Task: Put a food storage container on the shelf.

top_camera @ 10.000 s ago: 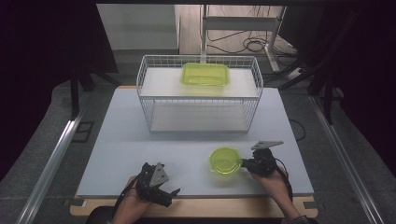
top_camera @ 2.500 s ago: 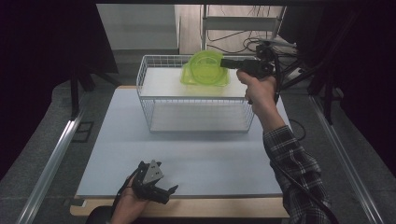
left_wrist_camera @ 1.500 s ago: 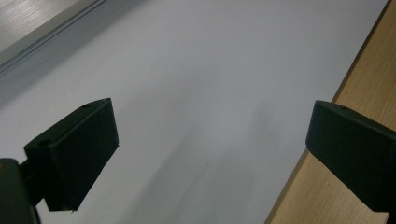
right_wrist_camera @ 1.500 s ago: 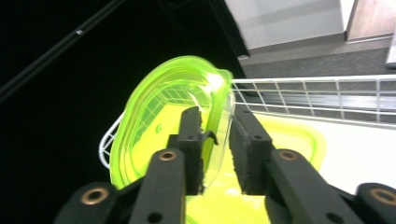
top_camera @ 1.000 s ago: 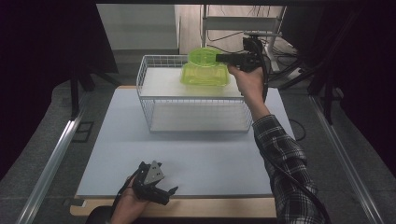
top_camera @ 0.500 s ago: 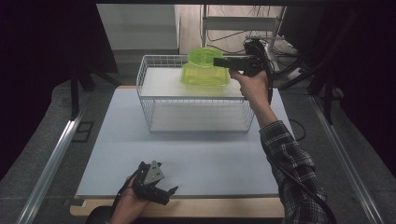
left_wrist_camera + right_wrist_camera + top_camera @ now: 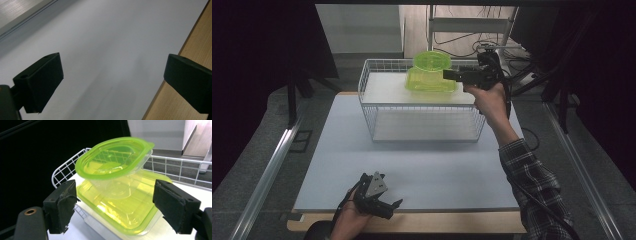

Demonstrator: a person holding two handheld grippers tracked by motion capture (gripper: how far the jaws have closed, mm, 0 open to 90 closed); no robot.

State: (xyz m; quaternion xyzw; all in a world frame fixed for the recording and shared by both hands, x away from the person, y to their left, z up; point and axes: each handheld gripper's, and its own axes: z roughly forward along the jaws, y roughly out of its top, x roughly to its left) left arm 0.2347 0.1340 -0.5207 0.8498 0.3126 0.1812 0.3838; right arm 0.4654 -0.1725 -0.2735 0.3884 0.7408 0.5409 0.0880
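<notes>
On top of the white table (image 7: 412, 170), toward its far edge, a white wire basket (image 7: 422, 107) is seen standing upside down, its flat base used as a shelf. A rectangular green lidded container (image 7: 430, 81) is seen resting on that base at the far right, and a round green lidded tub (image 7: 432, 61) is now seen stacked on top of it, tilted a little, its lid (image 7: 113, 157) leaning toward the camera in the right gripper view.

The right gripper (image 7: 453, 75) is held level just beside the stack, at the tub's right. Its fingers (image 7: 61, 205) have just been opening and are now spread wide; in the right gripper view the tub sits beyond and between them, with clear gaps on both sides, so nothing is gripped. Against the frame a second ago, when the tub was clamped, the tub is now released and left on the container lid.

Judged from this, the placing step is done; what is left is a straight pull-back without knocking the tilted tub, which could slide off the smooth lid.

The left gripper (image 7: 387, 205) is parked at the near table edge, unmoved, fingers (image 7: 40, 82) wide apart over bare white surface and wooden edge (image 7: 192, 42), holding nothing.
</notes>
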